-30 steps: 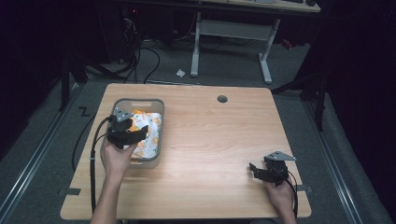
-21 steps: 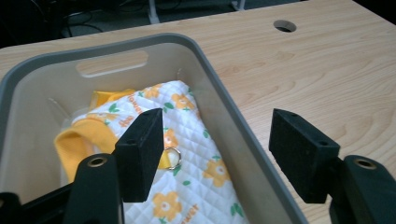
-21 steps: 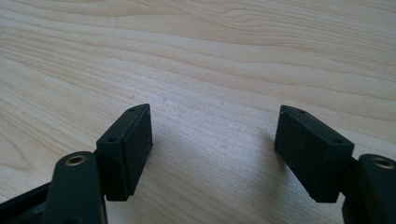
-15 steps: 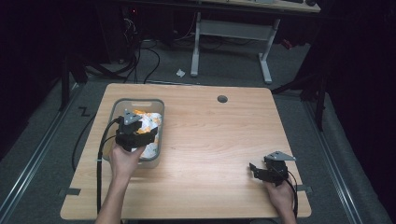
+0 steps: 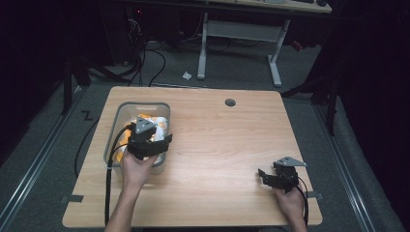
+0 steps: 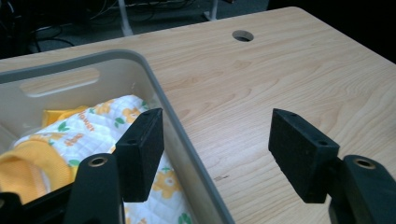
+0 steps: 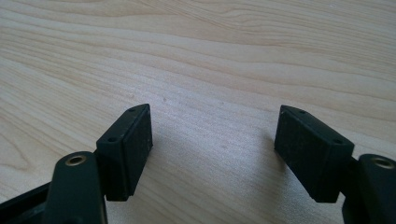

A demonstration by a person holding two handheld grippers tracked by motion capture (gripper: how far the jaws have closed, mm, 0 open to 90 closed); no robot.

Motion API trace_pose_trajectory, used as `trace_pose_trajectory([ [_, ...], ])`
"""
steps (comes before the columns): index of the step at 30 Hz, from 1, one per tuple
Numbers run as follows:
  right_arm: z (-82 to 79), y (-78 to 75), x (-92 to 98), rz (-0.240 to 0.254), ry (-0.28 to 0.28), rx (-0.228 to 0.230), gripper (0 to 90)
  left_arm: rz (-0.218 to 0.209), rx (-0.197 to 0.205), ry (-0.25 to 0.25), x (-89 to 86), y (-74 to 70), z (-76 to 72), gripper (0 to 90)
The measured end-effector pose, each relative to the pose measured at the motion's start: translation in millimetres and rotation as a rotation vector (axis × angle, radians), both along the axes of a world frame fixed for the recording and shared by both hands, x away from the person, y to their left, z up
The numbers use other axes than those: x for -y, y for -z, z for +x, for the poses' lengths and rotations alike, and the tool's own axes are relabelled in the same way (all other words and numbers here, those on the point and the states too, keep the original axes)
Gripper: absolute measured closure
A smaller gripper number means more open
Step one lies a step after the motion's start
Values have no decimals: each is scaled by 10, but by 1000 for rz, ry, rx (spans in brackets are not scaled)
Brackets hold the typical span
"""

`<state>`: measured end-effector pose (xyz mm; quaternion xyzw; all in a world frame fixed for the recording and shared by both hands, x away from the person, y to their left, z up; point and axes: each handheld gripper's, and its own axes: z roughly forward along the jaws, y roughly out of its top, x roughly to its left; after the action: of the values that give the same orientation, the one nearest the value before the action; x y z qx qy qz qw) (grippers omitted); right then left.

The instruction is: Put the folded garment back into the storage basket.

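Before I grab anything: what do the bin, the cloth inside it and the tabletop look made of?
Bin: likely moulded plastic, matte grey, smooth rounded rim with a cut-out handle. Cloth: soft quilted fabric, white with an orange-and-green print, stitched texture visible. Tabletop: pale wood or wood-look laminate, grain lines; can't tell which.

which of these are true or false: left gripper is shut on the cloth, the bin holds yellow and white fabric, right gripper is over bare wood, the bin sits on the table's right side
1. The left gripper is shut on the cloth. False: its jaws stand open, straddling the bin wall.
2. The bin holds yellow and white printed fabric. True.
3. The right gripper is open over the bare table. True.
4. The bin sits on the table's right side. False: it is on the left, by the left gripper.
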<state>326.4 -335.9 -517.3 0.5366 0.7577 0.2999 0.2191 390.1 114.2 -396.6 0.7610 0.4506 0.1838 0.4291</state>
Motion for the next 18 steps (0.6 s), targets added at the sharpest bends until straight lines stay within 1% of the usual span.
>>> trace_pose_trajectory([
  [4,-1,0,-1,1,2,-1,279,-10,-5,17,78,13,-2,362],
  [7,-1,0,-2,1,3,-2,279,-12,-2,30,131,15,-16,362],
  [18,0,0,0,0,0,0,279,-25,4,71,261,6,-84,363],
])
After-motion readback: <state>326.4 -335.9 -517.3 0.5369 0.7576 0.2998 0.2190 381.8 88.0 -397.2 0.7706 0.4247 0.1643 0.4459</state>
